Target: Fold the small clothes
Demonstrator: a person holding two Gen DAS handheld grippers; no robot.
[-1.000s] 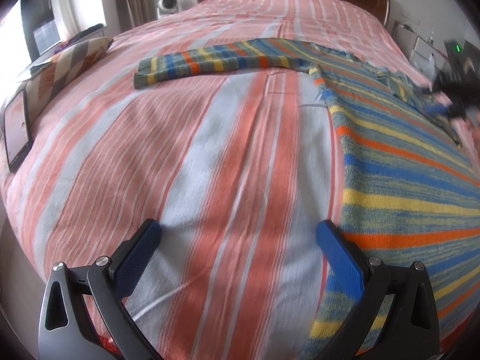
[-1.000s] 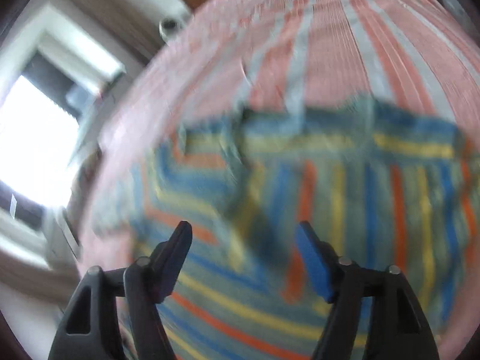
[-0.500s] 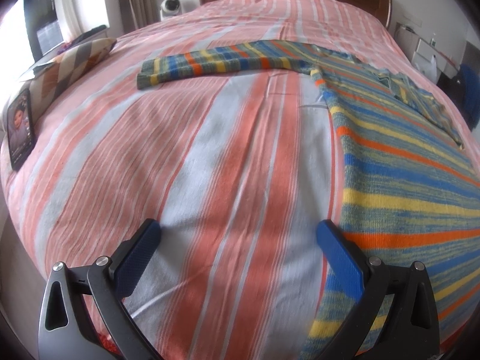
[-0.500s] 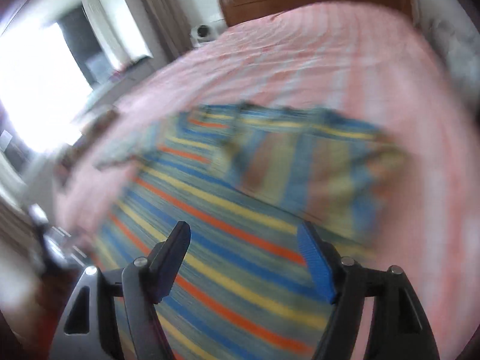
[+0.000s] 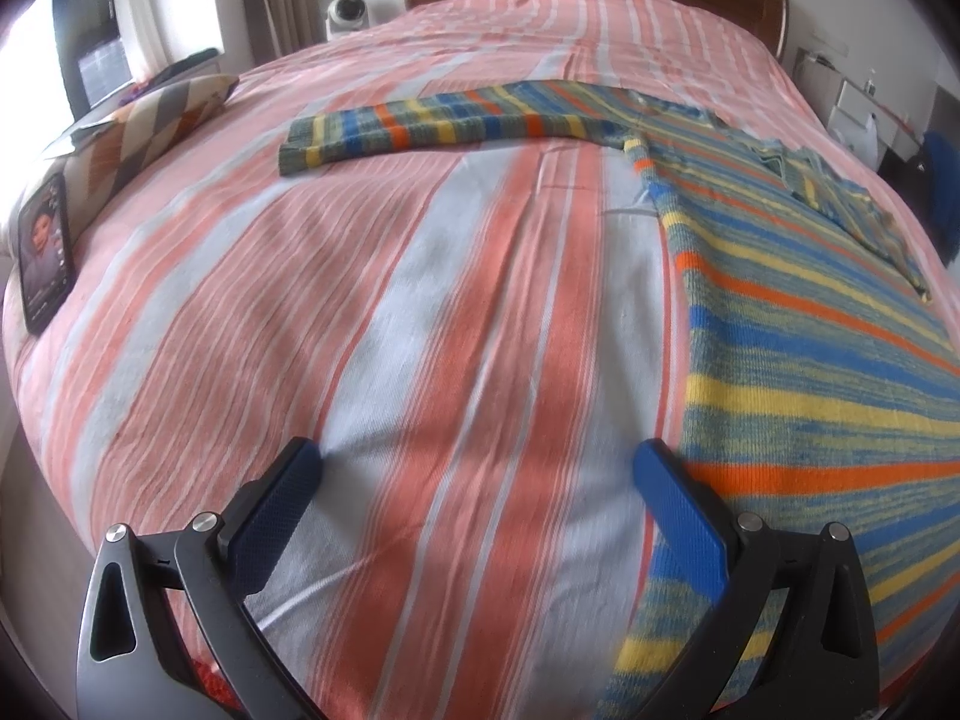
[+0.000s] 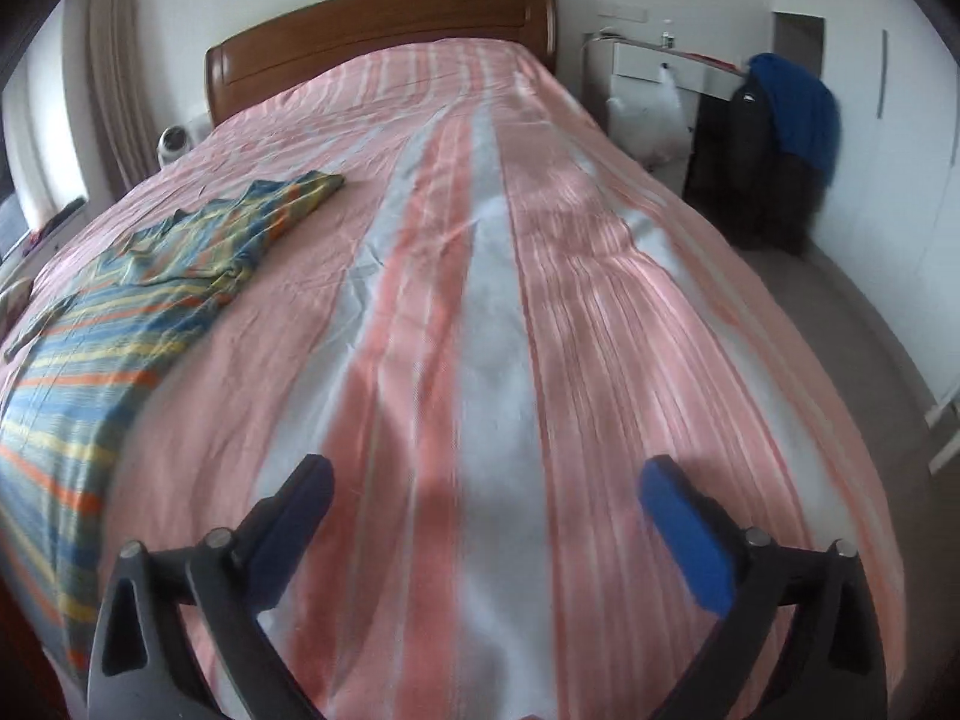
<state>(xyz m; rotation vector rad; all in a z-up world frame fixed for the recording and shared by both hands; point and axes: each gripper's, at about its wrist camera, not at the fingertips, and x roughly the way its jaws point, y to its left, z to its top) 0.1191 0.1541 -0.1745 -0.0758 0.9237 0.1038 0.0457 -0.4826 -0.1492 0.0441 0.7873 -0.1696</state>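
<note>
A striped knit sweater (image 5: pixel 810 360) in blue, yellow, orange and green lies flat on the bed. One sleeve (image 5: pixel 432 126) stretches out to the left; the other sleeve is folded over the body. My left gripper (image 5: pixel 480 468) is open and empty above the bedspread, just left of the sweater's hem edge. In the right wrist view the sweater (image 6: pixel 108 324) lies at the left. My right gripper (image 6: pixel 486 480) is open and empty over bare bedspread, to the right of the sweater.
The bed (image 6: pixel 492 300) has a pink and white striped cover and a wooden headboard (image 6: pixel 372 30). A phone (image 5: pixel 45 258) and a patterned pillow (image 5: pixel 156 126) lie at the left edge. A chair with dark and blue clothes (image 6: pixel 780 150) stands to the right.
My right gripper has swung away from over the sweater's folded sleeve to the bare bedspread on the right. My left gripper has hardly moved.
</note>
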